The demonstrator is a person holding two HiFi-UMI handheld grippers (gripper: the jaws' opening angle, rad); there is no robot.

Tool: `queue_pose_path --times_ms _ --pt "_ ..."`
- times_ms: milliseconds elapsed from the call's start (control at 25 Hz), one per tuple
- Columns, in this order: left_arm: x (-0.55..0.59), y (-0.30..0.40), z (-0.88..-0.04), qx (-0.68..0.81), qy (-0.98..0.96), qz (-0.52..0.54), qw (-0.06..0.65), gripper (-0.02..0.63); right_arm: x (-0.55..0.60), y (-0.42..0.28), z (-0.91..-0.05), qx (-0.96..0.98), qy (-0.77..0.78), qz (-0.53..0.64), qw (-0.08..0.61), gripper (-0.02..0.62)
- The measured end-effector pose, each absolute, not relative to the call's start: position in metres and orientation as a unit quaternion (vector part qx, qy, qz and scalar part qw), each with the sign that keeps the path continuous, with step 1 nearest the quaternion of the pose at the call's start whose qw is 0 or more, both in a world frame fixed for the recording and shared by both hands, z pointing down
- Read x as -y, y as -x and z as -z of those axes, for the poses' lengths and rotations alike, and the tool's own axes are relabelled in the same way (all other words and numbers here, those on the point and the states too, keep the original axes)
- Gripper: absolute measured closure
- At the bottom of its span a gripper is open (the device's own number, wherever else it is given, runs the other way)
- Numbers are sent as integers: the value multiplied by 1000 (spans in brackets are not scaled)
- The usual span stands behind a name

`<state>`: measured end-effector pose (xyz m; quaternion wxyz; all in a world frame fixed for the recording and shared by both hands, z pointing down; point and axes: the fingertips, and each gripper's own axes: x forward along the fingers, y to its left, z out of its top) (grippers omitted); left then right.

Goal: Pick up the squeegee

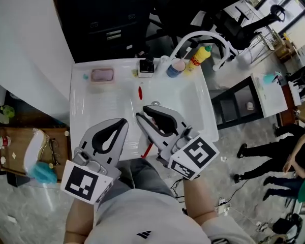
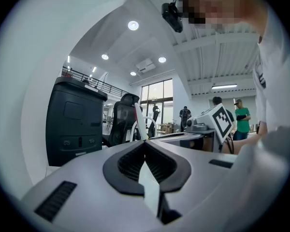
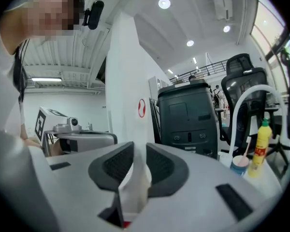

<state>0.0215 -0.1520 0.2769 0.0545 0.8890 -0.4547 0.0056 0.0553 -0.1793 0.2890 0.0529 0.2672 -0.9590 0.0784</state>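
Two grippers are held over the white sink (image 1: pixel 101 108). The squeegee (image 3: pixel 127 81) is clamped upright in the right gripper's (image 3: pixel 134 147) fingers, its broad face shown only by that gripper's view. The left gripper's (image 2: pixel 145 142) fingers are pressed together, empty.
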Motion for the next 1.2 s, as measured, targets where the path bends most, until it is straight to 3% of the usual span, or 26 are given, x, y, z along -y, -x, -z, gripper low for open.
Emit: queue_pose_path --times_ms 1200 --pt "119 -91 -260 376 -926 -6 32 594 120 -126 -253 940 -335 -60 -21 503"
